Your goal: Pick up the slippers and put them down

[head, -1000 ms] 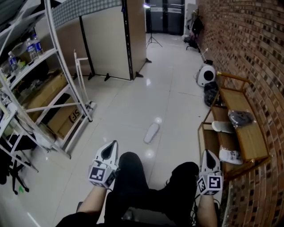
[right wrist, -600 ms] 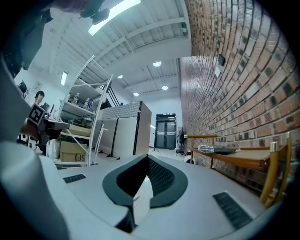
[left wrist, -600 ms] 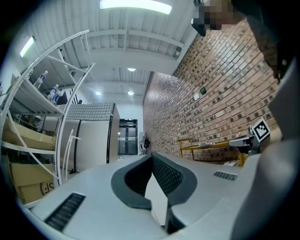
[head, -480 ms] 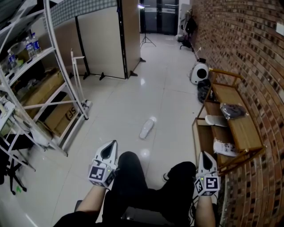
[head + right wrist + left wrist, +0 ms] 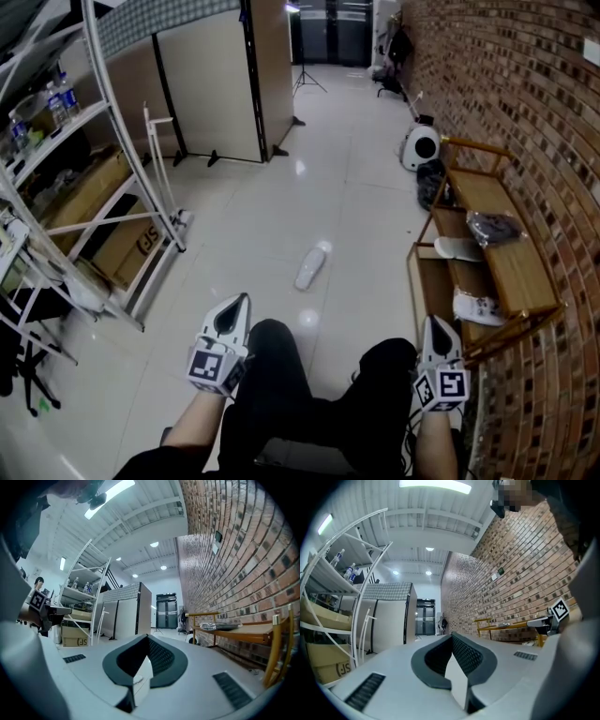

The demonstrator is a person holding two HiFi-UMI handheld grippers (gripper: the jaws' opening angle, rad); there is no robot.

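Grippers both closed & empty: left gripper [image 5: 233, 315] and right gripper [image 5: 438, 335] sit low over person's legs [image 5: 274, 375], jaws together w/ nothing between. White slipper [image 5: 310, 269] lies alone on tiled floor [image 5: 253, 211], well ahead of both. Another pale slipper [image 5: 458, 248] rests on lower shelf of wooden rack [image 5: 514, 272] by brick wall, right side.

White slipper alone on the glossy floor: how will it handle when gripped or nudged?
The white slipper looks thin and flat, so probably light and bendy; gripped at one end, the other may droop. The glossy floor tiles reflect light, so a nudge would likely slide it rather than tip it. Its flat shape makes rolling unlikely.
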